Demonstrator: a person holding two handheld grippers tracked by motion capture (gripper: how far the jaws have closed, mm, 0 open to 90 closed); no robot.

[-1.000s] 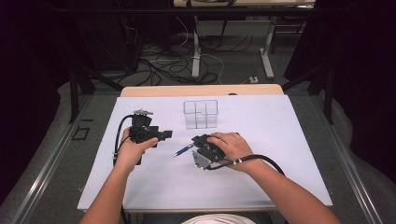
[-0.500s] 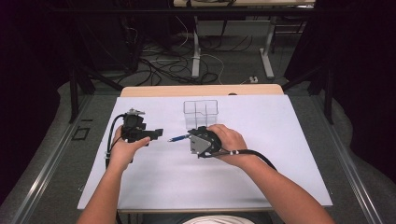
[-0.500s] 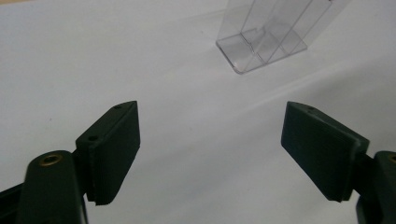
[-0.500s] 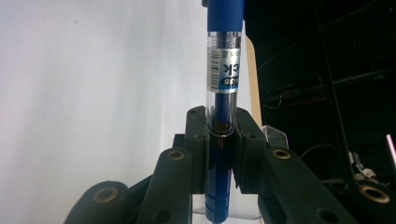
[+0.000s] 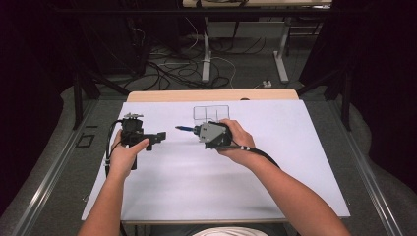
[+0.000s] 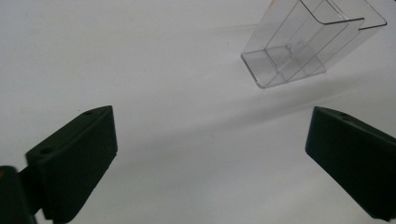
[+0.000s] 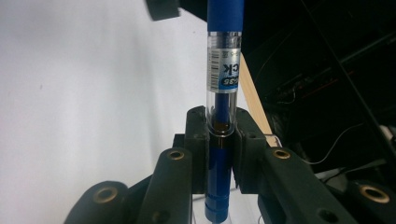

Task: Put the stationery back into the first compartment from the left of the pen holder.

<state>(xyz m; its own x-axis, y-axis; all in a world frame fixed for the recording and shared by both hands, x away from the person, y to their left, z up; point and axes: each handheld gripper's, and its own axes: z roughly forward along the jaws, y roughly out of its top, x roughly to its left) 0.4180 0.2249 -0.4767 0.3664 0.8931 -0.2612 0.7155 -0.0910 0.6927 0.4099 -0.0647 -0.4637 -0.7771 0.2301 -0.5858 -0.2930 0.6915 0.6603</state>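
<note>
High view shows the white table (image 5: 206, 187) with a clear plastic organizer (image 5: 211, 113) standing near its far edge, just behind the right gripper (image 5: 199, 131). That gripper's jaws are clamped on a blue pen (image 7: 223, 84), which pokes out toward the left gripper (image 5: 160, 136). Left gripper view has its own jaws spread wide and empty above the table, the organizer ahead of them.

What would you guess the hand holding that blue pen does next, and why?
Probably it tips the pen upright and carries it a little farther back, over the clear divided box. The right gripper is shut on the pen, which lies level and points left, just in front of the box. The left gripper is open and holds nothing.
</note>
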